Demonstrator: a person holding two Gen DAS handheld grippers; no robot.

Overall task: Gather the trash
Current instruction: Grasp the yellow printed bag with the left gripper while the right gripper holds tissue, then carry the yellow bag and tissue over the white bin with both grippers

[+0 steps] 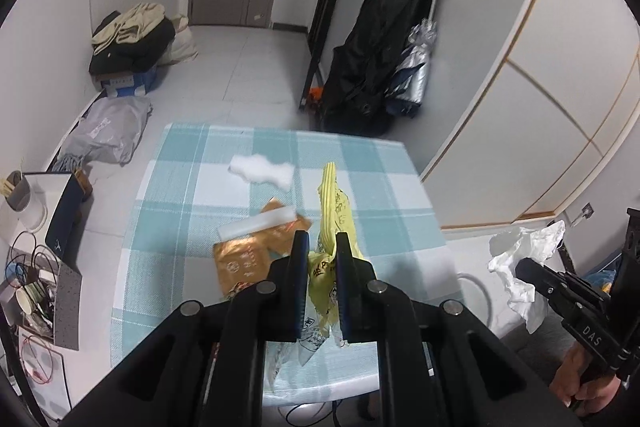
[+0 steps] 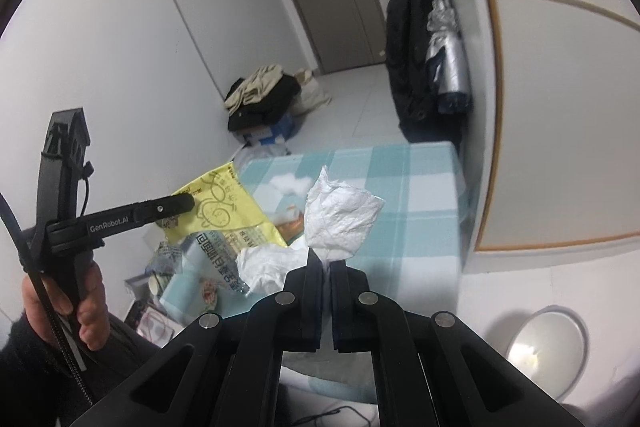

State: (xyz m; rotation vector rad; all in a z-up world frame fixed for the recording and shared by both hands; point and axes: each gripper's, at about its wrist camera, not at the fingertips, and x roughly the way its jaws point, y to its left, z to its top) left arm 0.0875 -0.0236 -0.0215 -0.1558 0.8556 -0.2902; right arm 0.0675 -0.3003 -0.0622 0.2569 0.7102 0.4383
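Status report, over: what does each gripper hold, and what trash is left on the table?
Left gripper shut on yellow wrapper. Right gripper shut on white tissue. Cotton wad, brown packets remain.

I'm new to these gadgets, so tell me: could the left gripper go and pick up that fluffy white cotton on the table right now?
Probably not yet. The path to the white cotton looks open, but the left gripper is already shut on the yellow wrapper, so it would likely have to drop that first.
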